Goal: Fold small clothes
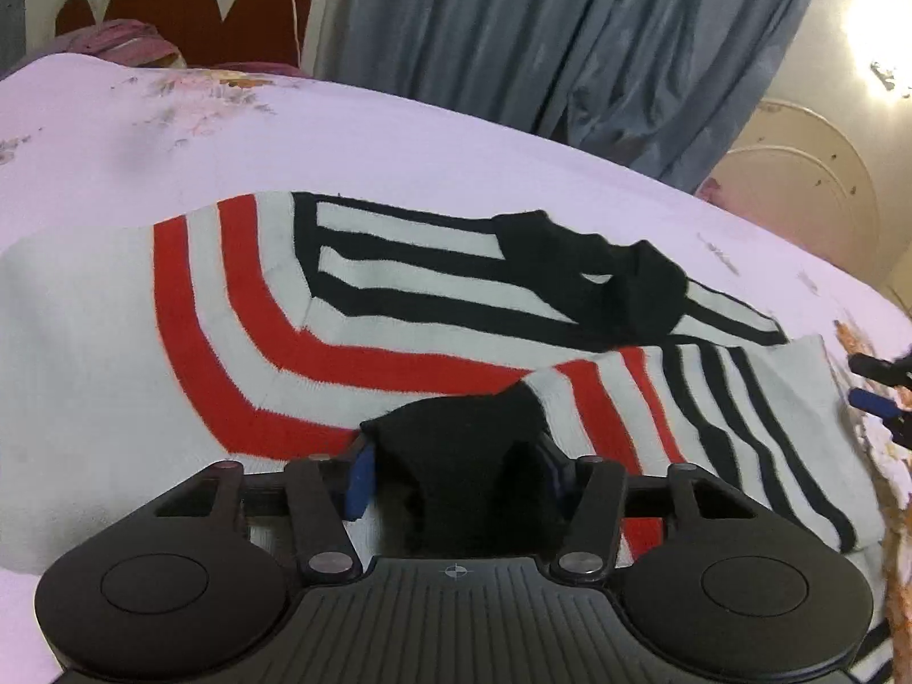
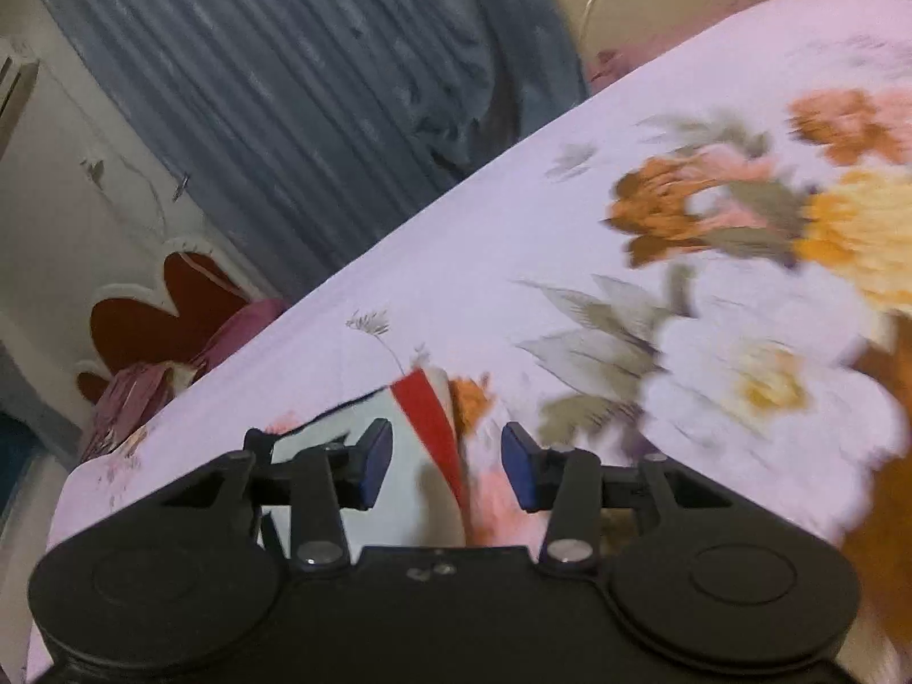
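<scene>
A small white sweater (image 1: 85, 342) with red and black stripes lies flat on the bed. Its black collar (image 1: 615, 273) is at the middle right. One sleeve lies folded across the body, ending in a black cuff (image 1: 456, 433). My left gripper (image 1: 456, 467) has that black cuff between its blue pads. My right gripper (image 2: 447, 464) is open, its blue pads apart over a sweater edge (image 2: 427, 404) with a red stripe. The right gripper also shows at the right edge of the left wrist view (image 1: 880, 387).
The bed has a lilac sheet (image 1: 399, 142) with large flower prints (image 2: 741, 342). A blue-grey curtain (image 1: 541, 28) hangs behind it. A red and white headboard (image 1: 188, 5) and a pink bundle (image 1: 125, 40) are at the far end.
</scene>
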The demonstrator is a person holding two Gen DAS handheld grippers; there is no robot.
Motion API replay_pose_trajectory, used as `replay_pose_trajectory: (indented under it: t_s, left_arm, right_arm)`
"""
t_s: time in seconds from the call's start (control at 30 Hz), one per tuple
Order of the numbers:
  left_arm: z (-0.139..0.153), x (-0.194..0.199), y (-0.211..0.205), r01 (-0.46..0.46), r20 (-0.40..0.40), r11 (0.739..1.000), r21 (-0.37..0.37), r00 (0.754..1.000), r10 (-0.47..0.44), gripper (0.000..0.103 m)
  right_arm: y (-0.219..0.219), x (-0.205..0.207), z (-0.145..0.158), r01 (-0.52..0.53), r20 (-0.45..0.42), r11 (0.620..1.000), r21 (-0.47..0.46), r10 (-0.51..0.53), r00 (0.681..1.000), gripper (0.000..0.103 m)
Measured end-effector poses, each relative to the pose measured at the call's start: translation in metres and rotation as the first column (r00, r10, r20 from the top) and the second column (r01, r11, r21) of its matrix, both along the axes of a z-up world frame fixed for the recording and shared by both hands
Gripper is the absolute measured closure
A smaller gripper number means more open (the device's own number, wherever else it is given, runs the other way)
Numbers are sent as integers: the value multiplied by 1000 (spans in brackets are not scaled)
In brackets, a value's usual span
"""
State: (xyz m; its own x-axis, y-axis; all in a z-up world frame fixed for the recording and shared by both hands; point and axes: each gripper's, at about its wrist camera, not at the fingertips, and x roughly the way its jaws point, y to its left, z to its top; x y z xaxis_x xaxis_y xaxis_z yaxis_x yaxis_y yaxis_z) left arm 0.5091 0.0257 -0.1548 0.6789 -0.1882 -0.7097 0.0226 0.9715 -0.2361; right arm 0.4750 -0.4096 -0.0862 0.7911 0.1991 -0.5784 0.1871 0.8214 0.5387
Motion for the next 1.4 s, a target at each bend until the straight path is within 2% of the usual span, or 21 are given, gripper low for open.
replay_pose_trajectory:
  t_s: [0.03, 0.07, 0.13, 0.2, 0.27, 0.33, 0.37, 0.4, 0.47, 0.5, 0.53, 0.7, 0.8, 0.9, 0.93, 1.0, 1.1, 1.23, 1.3, 1.37, 1.4]
  left_arm:
    - [-1, 1, -4, 10, 7, 1000, 6, 1000, -10, 82]
    - [-1, 1, -5, 19, 15, 1000, 9, 1000, -20, 97]
    - [11, -14, -7, -13, 152, 1000, 2, 988, 13, 97]
    - [22, -34, -19, -19, 296, 993, 114, 955, -16, 97]
    - [10, -31, -27, -7, 243, 984, 177, 969, -36, 97]
    - [-12, -23, -29, 1, 142, 980, 199, 989, -30, 96]
    - [-15, -26, -29, -4, 163, 980, 198, 986, -29, 95]
    - [-14, -25, -29, -7, 160, 979, 203, 987, -27, 90]
    - [-9, -25, -27, -60, 154, 972, 227, 988, 25, 57]
    - [-4, -27, -26, -112, 166, 963, 246, 984, 72, 28]
    - [4, -33, -23, -171, 219, 952, 254, 969, 116, 25]
    - [31, -32, -61, 32, 301, 975, 220, 949, -99, 26]
    - [22, -10, -106, 185, 222, 958, 221, 947, -234, 26]
    - [3, 7, -122, 200, 168, 954, 223, 956, -240, 25]
    - [-3, 11, -120, 190, 144, 952, 239, 963, -229, 25]
    - [-11, 13, -101, 110, 149, 949, 295, 976, -159, 25]
    - [-19, 12, -56, 12, 150, 964, 267, 987, -54, 13]
    - [-17, 11, -45, -5, 154, 967, 254, 987, -35, 15]
    - [-2, -4, -46, -36, 237, 966, 255, 971, -26, 15]
    - [12, -17, -49, -26, 269, 982, 189, 963, -27, 15]
    - [16, -23, -55, 4, 273, 984, 176, 961, -53, 15]
  right_arm:
    - [2, 14, -5, -32, -24, 1000, 1, 32, 999, 60]
    - [6, 24, -9, -57, -47, 998, -6, 57, 997, 61]
    - [13, 31, -11, -92, -46, 995, -35, 91, 995, 96]
    - [25, 21, 6, -89, 25, 982, -167, 94, 995, 95]
    - [35, 16, 5, -86, 37, 962, -261, 99, 994, 95]
    - [32, 27, -17, -102, -54, 963, -251, 91, 994, 94]
    - [30, 26, -18, -89, -41, 969, -230, 82, 996, 95]
    - [28, 26, -16, -89, -46, 971, -220, 81, 996, 92]
    - [30, 24, -9, -85, -44, 964, -253, 76, 996, 73]
    - [30, 19, -5, -69, -32, 956, -286, 63, 998, 60]
    - [28, 13, 0, -54, -10, 949, -310, 54, 999, 58]
    - [61, 2, 13, -219, 28, 915, -340, 243, 970, 73]
    - [104, 10, 5, -376, -9, 858, -350, 399, 917, 72]
    - [127, 19, -5, -453, -58, 799, -395, 470, 881, 70]
    - [124, 22, -8, -435, -74, 797, -418, 448, 891, 70]
    - [103, 26, -11, -353, -66, 833, -426, 360, 930, 94]
    - [76, 35, -11, -238, -79, 855, -461, 228, 970, 102]
    - [82, 33, -15, -215, -82, 846, -488, 201, 976, 98]
    - [89, 27, -10, -213, -74, 849, -484, 202, 976, 74]
    - [97, 10, 0, -204, -33, 846, -492, 216, 976, 61]
    - [97, 0, 5, -208, -25, 846, -491, 225, 974, 63]
